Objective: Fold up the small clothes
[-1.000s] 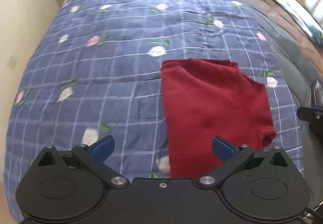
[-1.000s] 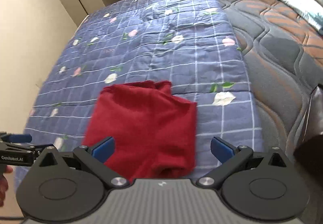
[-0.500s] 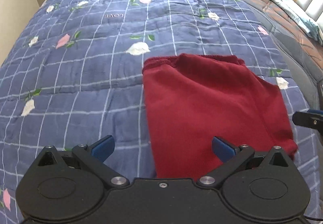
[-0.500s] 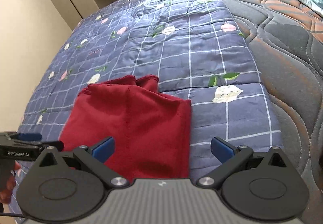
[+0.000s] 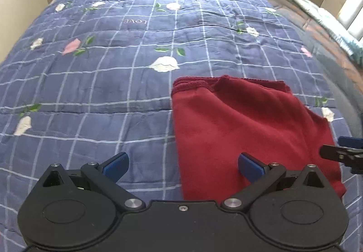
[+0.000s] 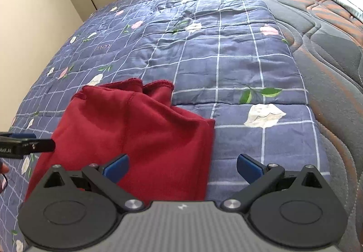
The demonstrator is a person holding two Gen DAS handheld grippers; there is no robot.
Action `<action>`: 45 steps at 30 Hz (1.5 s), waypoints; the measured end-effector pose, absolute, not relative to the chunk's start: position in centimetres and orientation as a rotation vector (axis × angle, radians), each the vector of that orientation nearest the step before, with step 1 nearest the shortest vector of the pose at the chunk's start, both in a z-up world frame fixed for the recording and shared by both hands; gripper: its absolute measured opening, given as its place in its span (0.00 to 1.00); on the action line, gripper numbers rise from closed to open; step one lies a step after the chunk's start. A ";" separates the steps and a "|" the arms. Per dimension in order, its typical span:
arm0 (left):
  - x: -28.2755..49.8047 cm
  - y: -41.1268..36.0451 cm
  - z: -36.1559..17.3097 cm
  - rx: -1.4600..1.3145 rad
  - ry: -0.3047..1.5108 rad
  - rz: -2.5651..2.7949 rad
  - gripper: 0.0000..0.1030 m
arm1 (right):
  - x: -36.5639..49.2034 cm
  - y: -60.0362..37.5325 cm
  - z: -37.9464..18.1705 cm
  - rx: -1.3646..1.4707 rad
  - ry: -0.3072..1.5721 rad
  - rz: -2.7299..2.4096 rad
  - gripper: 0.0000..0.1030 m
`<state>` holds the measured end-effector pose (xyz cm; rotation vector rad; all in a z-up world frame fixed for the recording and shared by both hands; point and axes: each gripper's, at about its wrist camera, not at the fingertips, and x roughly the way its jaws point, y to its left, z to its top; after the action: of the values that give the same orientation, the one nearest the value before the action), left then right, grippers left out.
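Both claws, left (image 5: pixel 182 164) and right (image 6: pixel 182 165), are held wide; the shorts' (image 5: pixel 245 129) near hem should be pinched evenly.

The dark red garment (image 5: pixel 245 134) lies flat on the blue checked quilt (image 5: pixel 113 84), folded into a rough rectangle with layers stacked. Its far edge shows hemmed, stitched openings (image 6: pixel 145 86) (two rims side by side, slightly puckered). A seam runs near to far down its middle. Its near right corner juts out a little past the rest.
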<state>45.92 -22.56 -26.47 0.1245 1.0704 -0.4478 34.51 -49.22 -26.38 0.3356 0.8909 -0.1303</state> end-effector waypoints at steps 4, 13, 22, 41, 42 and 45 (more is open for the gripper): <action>46.2 -22.8 -27.3 0.125 1.077 -0.448 0.99 | 35.1 -49.3 -27.4 0.335 0.894 -0.126 1.00; 46.8 -22.5 -29.1 0.045 1.110 -0.454 0.99 | 35.1 -49.6 -28.9 0.393 0.865 -0.087 1.00; 47.3 -22.1 -29.9 -0.051 1.181 -0.427 0.99 | 34.4 -50.3 -28.9 0.508 0.895 -0.042 1.00; 46.7 -23.2 -28.9 -0.069 1.206 -0.549 0.74 | 33.3 -49.7 -28.8 0.627 0.867 -0.103 0.71; 46.6 -23.3 -28.8 -0.064 1.205 -0.558 0.74 | 33.3 -49.6 -28.7 0.625 0.870 -0.104 0.69; 46.6 -23.4 -28.8 -0.056 1.211 -0.560 0.69 | 33.4 -49.5 -28.6 0.633 0.874 -0.104 0.50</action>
<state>46.64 -23.44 -28.78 -0.0560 1.2107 -0.5599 33.39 -49.46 -28.61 0.6325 0.8742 -0.1036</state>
